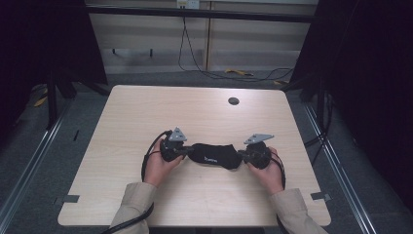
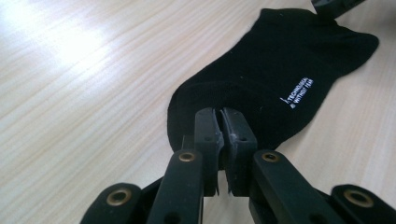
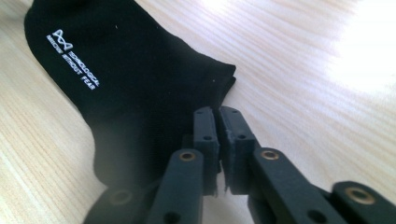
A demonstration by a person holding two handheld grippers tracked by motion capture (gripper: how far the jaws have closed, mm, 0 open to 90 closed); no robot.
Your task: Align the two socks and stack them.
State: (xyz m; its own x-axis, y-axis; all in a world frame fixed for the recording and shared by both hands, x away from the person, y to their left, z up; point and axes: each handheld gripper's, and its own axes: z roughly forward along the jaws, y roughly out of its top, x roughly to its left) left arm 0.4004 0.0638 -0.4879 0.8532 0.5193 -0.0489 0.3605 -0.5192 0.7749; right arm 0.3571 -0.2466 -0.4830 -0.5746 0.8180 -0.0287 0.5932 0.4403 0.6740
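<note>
You have the sock (image 1: 215,155) lying flat on the desk (image 1: 146,112), a little nearer your edge than the far one and about midway between the left and right edges. It stretches sideways between your two grippers, printed side up.

Your left gripper (image 1: 185,151) is at the sock's left end. In the left gripper view its jaws are pressed together with almost no gap, and the tips sit right at the rounded edge of the fabric; they seem to pinch a fold of it, though the black cloth against black jaws makes that hard to confirm. Your right gripper (image 1: 242,156) is at the other end, jaws likewise closed, tips at the sock's edge beside the open cuff.

So both ends look taken, and the sock is spread out rather than bunched. No fold or lift shows so far: it rests fully on the desk. What is left, as I judge it, is the handling itself, whether you fold one end onto the other or carry it off.
</note>
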